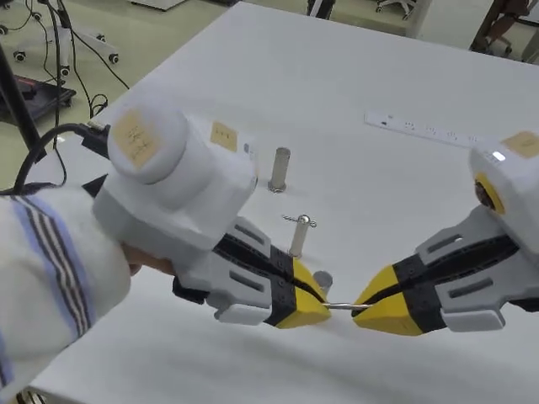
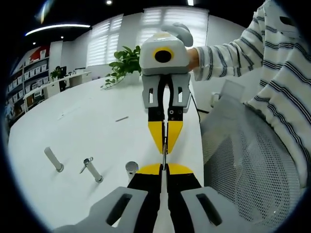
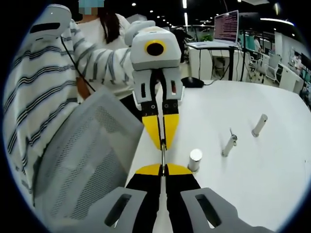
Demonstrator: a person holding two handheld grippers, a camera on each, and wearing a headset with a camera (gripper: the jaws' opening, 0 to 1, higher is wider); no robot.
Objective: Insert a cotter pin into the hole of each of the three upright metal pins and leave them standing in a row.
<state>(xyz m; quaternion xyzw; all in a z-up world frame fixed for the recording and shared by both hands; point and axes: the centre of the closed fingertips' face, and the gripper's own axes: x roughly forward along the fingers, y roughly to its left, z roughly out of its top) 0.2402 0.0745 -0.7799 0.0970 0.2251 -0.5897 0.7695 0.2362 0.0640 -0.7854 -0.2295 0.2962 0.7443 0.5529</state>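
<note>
left gripper (image 1: 322, 310) and right gripper (image 1: 360, 310) pinching one cotter pin (image 1: 341, 306), upright metal pins (image 1: 297, 241) behind

One table (image 1: 404, 50) carries three upright metal pins, the far pin (image 1: 280, 168), the middle pin (image 1: 297, 242) and the near pin (image 1: 322, 280); two cotter pins, the seated cotter pin (image 1: 301, 221) and the held cotter pin (image 1: 341, 306); two grippers, the left gripper (image 1: 322, 310) and the right gripper (image 1: 358, 311); and one power strip (image 1: 421, 128) far right.

Low in the head view, the left gripper (image 1: 324, 312), on a striped-sleeved arm (image 1: 42, 278), meets the right gripper (image 1: 358, 310) tip to tip, both clamped on one cotter pin (image 1: 341, 306).
</note>
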